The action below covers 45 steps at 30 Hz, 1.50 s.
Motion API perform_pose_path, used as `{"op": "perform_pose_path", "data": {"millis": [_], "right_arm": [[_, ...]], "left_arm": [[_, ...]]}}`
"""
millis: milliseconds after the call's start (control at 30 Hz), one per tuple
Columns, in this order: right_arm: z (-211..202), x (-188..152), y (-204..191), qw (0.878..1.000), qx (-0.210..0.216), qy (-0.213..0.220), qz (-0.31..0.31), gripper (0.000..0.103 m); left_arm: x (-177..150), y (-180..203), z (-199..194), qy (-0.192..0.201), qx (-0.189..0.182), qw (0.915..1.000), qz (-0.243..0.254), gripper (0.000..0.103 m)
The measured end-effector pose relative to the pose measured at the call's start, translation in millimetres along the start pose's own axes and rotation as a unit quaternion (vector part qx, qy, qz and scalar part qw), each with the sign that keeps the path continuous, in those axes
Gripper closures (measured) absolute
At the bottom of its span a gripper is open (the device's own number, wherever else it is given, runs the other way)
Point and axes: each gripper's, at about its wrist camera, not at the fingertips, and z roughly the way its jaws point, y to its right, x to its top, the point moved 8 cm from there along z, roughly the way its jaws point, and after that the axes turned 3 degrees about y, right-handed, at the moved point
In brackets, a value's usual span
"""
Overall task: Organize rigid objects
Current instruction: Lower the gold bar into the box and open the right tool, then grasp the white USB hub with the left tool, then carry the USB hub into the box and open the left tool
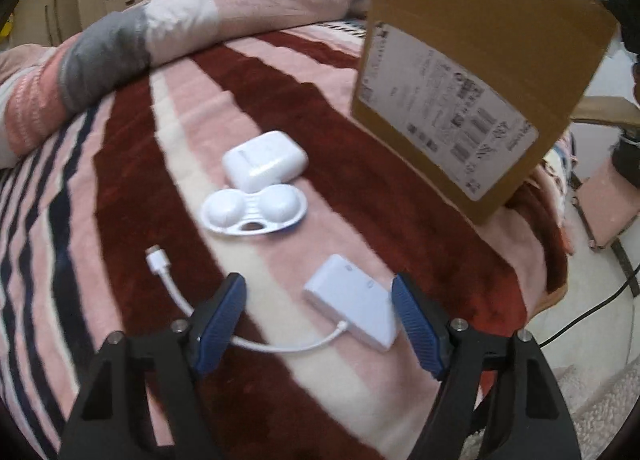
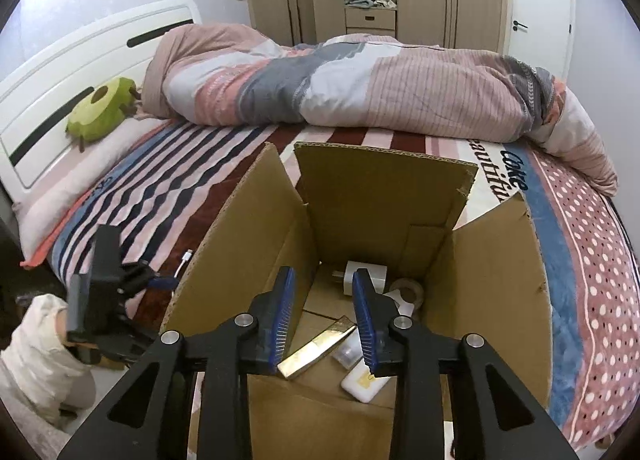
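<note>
On the striped blanket point(image 1: 328, 107), the white adapter block point(image 1: 354, 306) lies between the blue pads of my left gripper point(image 1: 318, 296), whose fingers are spread wide and hold nothing; the right pad sits just beside the block's edge, though I cannot tell if it touches. The adapter's thin white cable point(image 1: 176, 292) curls away under the left pad to a small plug. Just beyond lie a white twin-domed case point(image 1: 256, 211) and, touching its far side, a white earbud case point(image 1: 266, 159). To their right rises the outer wall of the cardboard box point(image 1: 480, 39), bearing a printed shipping label point(image 1: 448, 115).

My right gripper point(image 2: 324, 280) hangs over the open box, its fingers parted by a narrow gap and empty. Inside the box lie a white plug charger point(image 2: 366, 274), a roll of tape point(image 2: 408, 292), a gold-coloured bar point(image 2: 320, 348) and a small white packet point(image 2: 362, 384). A rumpled duvet point(image 2: 360, 83) is heaped across the far side of the bed, with a green cushion point(image 2: 102, 107) by the headboard.
</note>
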Motion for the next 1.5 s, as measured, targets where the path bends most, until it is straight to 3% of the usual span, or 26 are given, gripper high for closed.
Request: {"op": "perform_pose_path", "data": {"millis": [133, 267, 300, 333, 667, 867, 967, 1100, 1200, 1400, 1500], "right_arm": [[-0.3, -0.9, -0.8, 1.000, 0.002, 0.000, 0.002, 0.077], [-2.1, -1.2, -1.1, 1.000, 0.003, 0.003, 0.004, 0.077], [-2.2, -1.1, -1.1, 1.000, 0.003, 0.003, 0.005, 0.077], [-2.2, -1.0, -1.2, 1.000, 0.003, 0.004, 0.005, 0.077], [-4.5, 1.1, -0.1, 1.000, 0.005, 0.009, 0.010, 0.077], [-11.7, 4.1, 6.8, 1.000, 0.006, 0.021, 0.013, 0.077], [-16.0, 2.3, 10.6, 0.999, 0.008, 0.027, 0.015, 0.077], [-21.3, -1.5, 20.5, 0.999, 0.005, 0.030, 0.017, 0.077], [-23.7, -5.1, 26.9, 0.999, 0.004, 0.029, 0.019, 0.077], [-27.4, -13.0, 41.1, 0.999, -0.003, 0.027, 0.023, 0.077], [-27.2, -14.0, 47.2, 0.999, -0.007, 0.025, 0.026, 0.075]], "left_arm": [[-3.5, 10.5, 2.1, -0.006, -0.019, 0.9995, 0.022, 0.037], [-10.9, 17.5, 3.8, -0.014, -0.006, 0.9988, 0.046, 0.037], [-11.5, 18.0, 3.4, -0.012, -0.005, 0.9987, 0.049, 0.039], [-12.4, 18.1, 3.5, -0.012, -0.006, 0.9986, 0.050, 0.048], [-5.2, 12.0, -18.5, 0.006, -0.012, 0.9995, 0.030, 0.048], [57.9, 10.3, -85.6, 0.067, -0.005, 0.9973, 0.029, 0.048], [104.8, 25.3, -123.3, 0.108, -0.017, 0.9929, 0.048, 0.048], [165.2, 64.5, -148.9, 0.140, -0.063, 0.9848, 0.080, 0.048], [191.7, 91.9, -129.7, 0.127, -0.073, 0.9840, 0.101, 0.048], [201.9, 126.6, -67.3, 0.051, -0.112, 0.9871, 0.102, 0.047], [203.9, 133.4, -52.1, 0.038, -0.108, 0.9886, 0.097, 0.045]]}}
